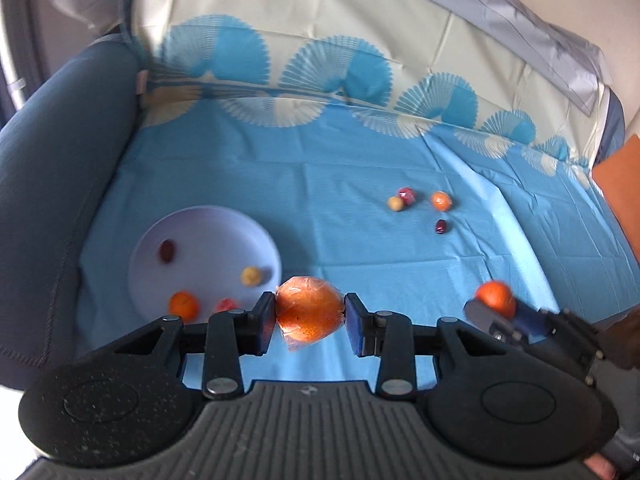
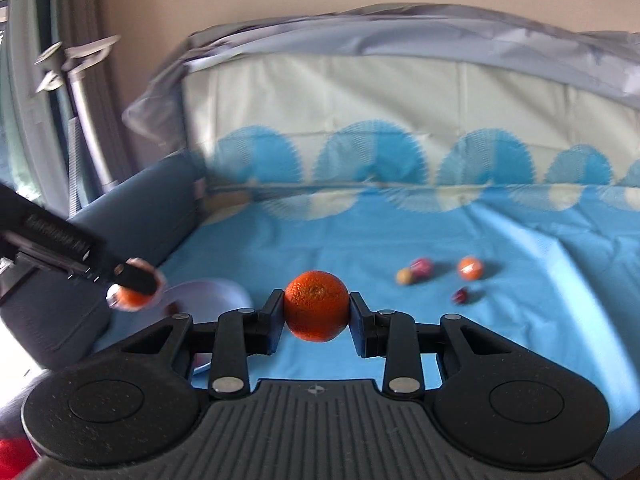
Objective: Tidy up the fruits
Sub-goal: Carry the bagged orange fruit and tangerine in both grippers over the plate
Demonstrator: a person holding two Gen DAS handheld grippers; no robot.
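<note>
My left gripper (image 1: 310,320) is shut on a plastic-wrapped orange (image 1: 308,314), held above the blue cloth just right of the white plate (image 1: 208,224). The plate holds a dark date (image 1: 167,250), a yellow fruit (image 1: 251,277), a small orange (image 1: 183,305) and a red fruit (image 1: 226,304). My right gripper (image 2: 316,316) is shut on a bare orange (image 2: 316,306); it also shows in the left wrist view (image 1: 494,298). The left gripper shows in the right wrist view (image 2: 134,282).
Loose fruits lie on the cloth at right: a yellow one (image 1: 395,203), a red one (image 1: 406,195), a wrapped orange (image 1: 441,201) and a dark date (image 1: 440,227). A dark blue armrest (image 1: 60,160) bounds the left. A padded backrest (image 1: 320,20) rises behind.
</note>
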